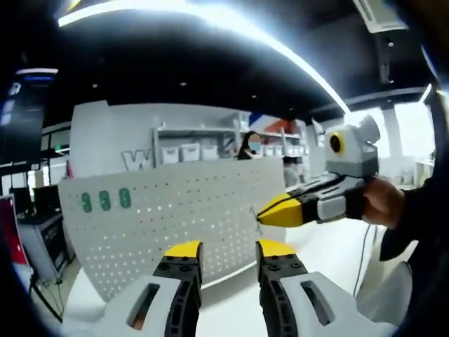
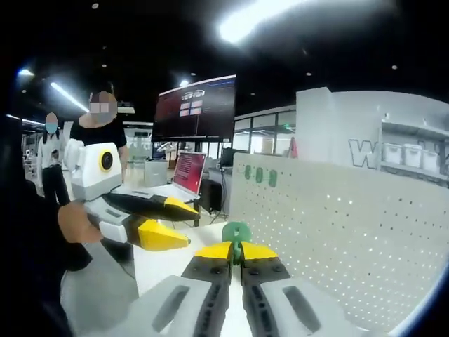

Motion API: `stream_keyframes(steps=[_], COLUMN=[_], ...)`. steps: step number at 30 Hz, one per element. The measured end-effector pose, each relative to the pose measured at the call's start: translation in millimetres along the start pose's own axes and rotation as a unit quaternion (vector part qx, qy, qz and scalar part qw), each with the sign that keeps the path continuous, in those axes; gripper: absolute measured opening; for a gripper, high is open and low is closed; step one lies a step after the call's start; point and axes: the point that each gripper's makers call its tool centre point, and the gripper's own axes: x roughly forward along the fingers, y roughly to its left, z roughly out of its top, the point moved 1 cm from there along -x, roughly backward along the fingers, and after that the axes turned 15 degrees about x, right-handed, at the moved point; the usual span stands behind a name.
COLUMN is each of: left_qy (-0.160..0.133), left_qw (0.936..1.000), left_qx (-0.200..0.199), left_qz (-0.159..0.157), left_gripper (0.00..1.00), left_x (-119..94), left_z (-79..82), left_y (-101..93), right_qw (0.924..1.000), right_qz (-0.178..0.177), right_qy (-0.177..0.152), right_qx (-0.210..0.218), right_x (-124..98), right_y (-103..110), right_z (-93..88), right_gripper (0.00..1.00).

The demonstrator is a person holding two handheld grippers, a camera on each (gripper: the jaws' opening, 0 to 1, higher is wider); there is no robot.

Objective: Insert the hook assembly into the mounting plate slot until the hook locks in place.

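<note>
Between the yellow tips of our right gripper sits the green hook, pinched from both sides, its rounded top standing up above the jaws. Just beyond it stands the white pegboard, upright on the white table, with three more green hooks near its upper corner. The hook we hold is close to the board's face, but we cannot tell whether it touches.

In the left gripper view our left gripper points at the same pegboard with its jaws apart and nothing between them. The right gripper comes in from the side there, held by a hand, its tips near the board; a thin bit of wire hangs below them, too small to make out. The three green hooks show at the board's far end.

Behind the board we see shelves with white bins, a dark screen, a laptop and two people standing.
</note>
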Motion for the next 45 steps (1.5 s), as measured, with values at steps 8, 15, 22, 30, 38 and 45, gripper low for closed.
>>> stream_keyframes(steps=[8, 15, 22, 30, 38, 45], left_qy=[0.002, -0.003, -0.008, -0.011, -0.007, -0.005], left_qw=[0.9998, 0.9998, 0.9998, 0.9999, 0.9994, 0.9992], left_qx=[0.001, 0.003, 0.013, 0.006, 0.034, 0.032], left_qz=[0.02, 0.021, 0.01, -0.004, 0.004, 0.025], left_gripper=[0.3, 0.31, 0.31, 0.31, 0.32, 0.34], left_x=[1.0, -1.8, -3.8, -4.4, -13.7, -27.2], left_z=[-0.2, 0.4, 1.0, -2.3, 0.3, -4.3], left_y=[2.7, 11.2, 20.2, 19.7, 33.0, 55.6], right_qw=[1.0, 0.9998, 0.999, 0.997, 0.9943, 0.9915], right_qz=[0.002, -0.013, -0.041, -0.072, -0.094, -0.113], right_qy=[-0.003, -0.01, -0.013, -0.028, -0.05, -0.064], right_qx=[-0.001, -0.011, -0.014, -0.009, -0.009, -0.009], right_x=[-0.8, 5.8, 13.4, 26.1, 48.9, 71.5], right_y=[-2.9, -0.4, -1.1, -5.6, -0.8, -3.7], right_z=[3.1, 13.3, 22.4, 33.3, 46.3, 54.8], right_gripper=[0.02, 0.02, 0.02, 0.02, 0.02, 0.02])
